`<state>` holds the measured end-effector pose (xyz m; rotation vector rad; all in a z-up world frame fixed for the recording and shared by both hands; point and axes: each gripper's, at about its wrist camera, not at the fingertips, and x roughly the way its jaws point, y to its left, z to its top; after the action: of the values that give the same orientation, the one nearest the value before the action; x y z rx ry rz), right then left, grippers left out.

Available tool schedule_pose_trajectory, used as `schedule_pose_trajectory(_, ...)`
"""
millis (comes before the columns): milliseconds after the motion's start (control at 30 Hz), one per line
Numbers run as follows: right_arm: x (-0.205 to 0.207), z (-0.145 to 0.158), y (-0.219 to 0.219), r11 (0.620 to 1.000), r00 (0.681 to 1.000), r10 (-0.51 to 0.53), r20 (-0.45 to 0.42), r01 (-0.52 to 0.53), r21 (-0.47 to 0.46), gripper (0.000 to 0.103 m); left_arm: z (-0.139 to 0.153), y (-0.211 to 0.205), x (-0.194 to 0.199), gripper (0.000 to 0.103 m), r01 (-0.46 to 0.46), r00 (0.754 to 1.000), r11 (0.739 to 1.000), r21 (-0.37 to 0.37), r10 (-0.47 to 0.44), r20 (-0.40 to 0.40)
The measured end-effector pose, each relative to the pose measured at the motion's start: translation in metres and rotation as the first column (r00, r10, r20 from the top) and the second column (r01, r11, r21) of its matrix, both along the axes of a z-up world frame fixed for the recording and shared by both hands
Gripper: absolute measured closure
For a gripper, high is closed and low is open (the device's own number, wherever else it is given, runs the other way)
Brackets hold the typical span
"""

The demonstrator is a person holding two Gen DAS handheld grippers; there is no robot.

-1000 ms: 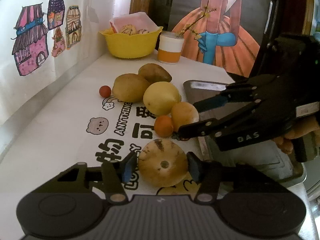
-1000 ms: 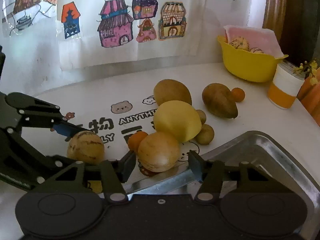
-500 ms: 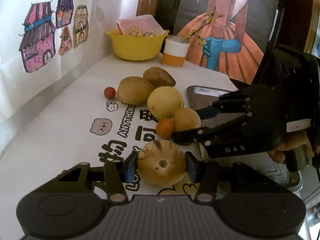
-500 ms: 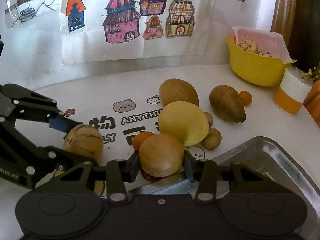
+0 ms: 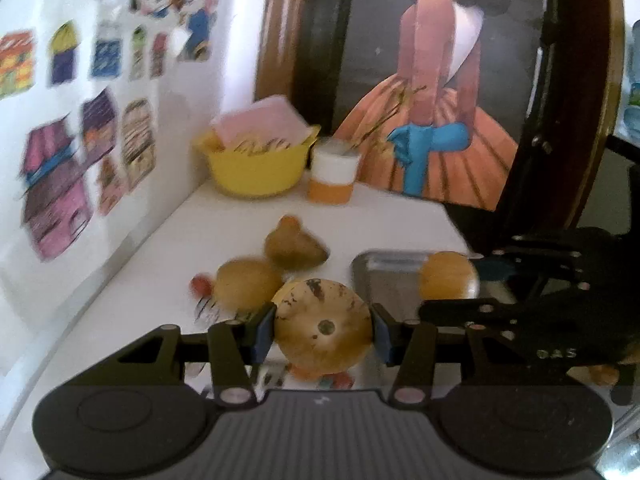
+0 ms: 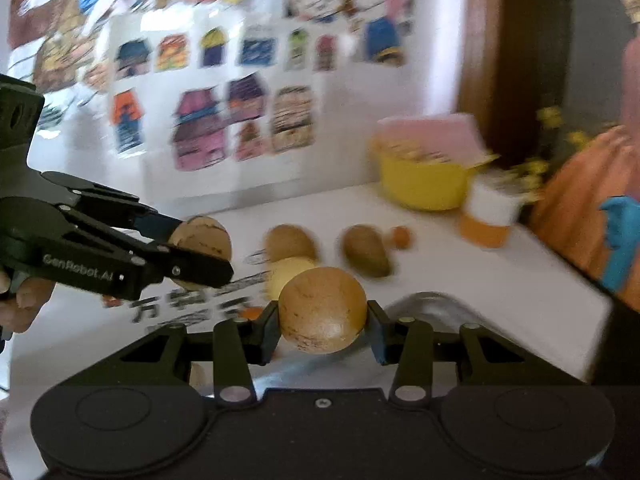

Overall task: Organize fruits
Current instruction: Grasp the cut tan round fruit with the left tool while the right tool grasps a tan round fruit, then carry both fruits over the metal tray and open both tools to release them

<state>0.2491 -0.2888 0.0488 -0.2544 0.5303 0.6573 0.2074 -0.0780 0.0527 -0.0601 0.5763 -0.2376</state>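
Note:
My left gripper [image 5: 323, 330] is shut on a speckled tan round fruit [image 5: 323, 326], held up off the table. My right gripper [image 6: 322, 320] is shut on a smooth orange-brown round fruit [image 6: 322, 310], also lifted. In the left wrist view the right gripper [image 5: 460, 284] holds that fruit [image 5: 448, 280] over the metal tray [image 5: 384, 272]. In the right wrist view the left gripper [image 6: 200, 246] carries its fruit [image 6: 202, 238] at the left. On the table lie two brown fruits [image 6: 290, 242] [image 6: 366, 250], a yellow fruit [image 6: 286, 276] and small orange ones [image 6: 401, 236].
A yellow bowl [image 5: 256, 168] with pink paper and an orange-and-white cup [image 5: 332, 178] stand at the table's far end. The wall with house drawings [image 5: 60, 188] runs along the left. A framed painting [image 5: 432, 120] leans behind the cup. A hand [image 6: 24, 300] grips the left tool.
Both grippers have closed on their fruits and lifted them off the table. The right gripper has carried its fruit over the tray. The views are blurred from motion.

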Motion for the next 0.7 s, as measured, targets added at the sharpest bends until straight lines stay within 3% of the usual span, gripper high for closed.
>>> schedule_pose_trajectory(267, 0.026, -0.017, -0.060, 0.981, 0.981, -0.189, 0.042, 0.191, -0.046, 0.057, -0.008, -0.052, 0.049, 0.049, 0.080, 0.996, 0.997, -0.022, -0.079, 0.051)
schedule_pose_trajectory(500, 0.061, -0.056, -0.081, 0.974, 0.974, -0.224, -0.017, 0.223, -0.049, 0.057, -0.039, -0.089, 0.089, 0.049, 0.138, 0.990, 0.990, 0.017, -0.138, 0.002)
schedule_pose_trajectory(700, 0.073, -0.073, -0.080, 0.976, 0.975, -0.218, -0.045, 0.217, -0.037, 0.057, -0.060, -0.101, 0.108, 0.049, 0.143, 0.989, 0.989, 0.034, -0.141, -0.052)
